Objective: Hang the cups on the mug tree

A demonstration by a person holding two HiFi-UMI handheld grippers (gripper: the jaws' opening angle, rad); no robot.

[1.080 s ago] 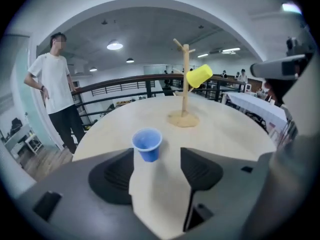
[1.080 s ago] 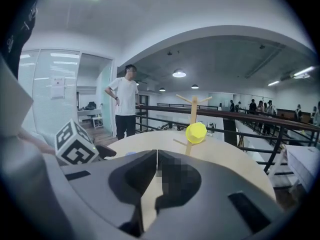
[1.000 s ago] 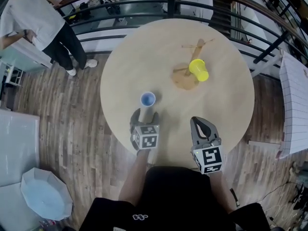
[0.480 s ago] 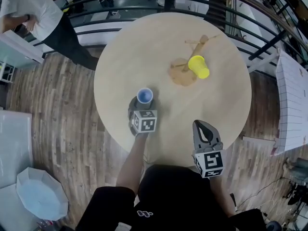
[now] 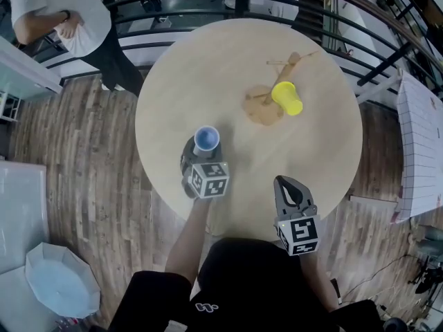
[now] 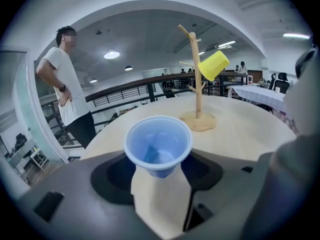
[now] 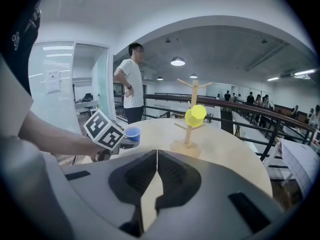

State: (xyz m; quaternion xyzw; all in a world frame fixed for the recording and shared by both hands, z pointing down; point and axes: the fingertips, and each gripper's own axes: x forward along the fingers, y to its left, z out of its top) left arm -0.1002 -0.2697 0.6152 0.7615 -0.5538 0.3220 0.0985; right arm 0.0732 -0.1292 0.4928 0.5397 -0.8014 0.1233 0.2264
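A blue cup [image 5: 206, 139] stands upright on the round wooden table [image 5: 208, 68], toward its near left. My left gripper [image 5: 205, 152] reaches around it. In the left gripper view the blue cup [image 6: 158, 144] sits between the jaws, which are closing, with gaps still showing on both sides of my left gripper [image 6: 157, 173]. The wooden mug tree [image 5: 279, 81] stands at the far right with a yellow cup [image 5: 286, 98] hung on a branch. My right gripper [image 5: 289, 185] is shut and empty near the table's front edge; its jaws [image 7: 156, 159] meet in its own view.
A person in a white shirt [image 5: 62, 19] stands beyond the table's far left by a black railing [image 5: 208, 5]. A white bin [image 5: 62, 282] sits on the wooden floor at lower left. A white board [image 5: 422, 151] leans at the right.
My left gripper has moved forward so the blue cup now sits between its jaws. The right gripper has barely moved. The person at the back has shifted position.
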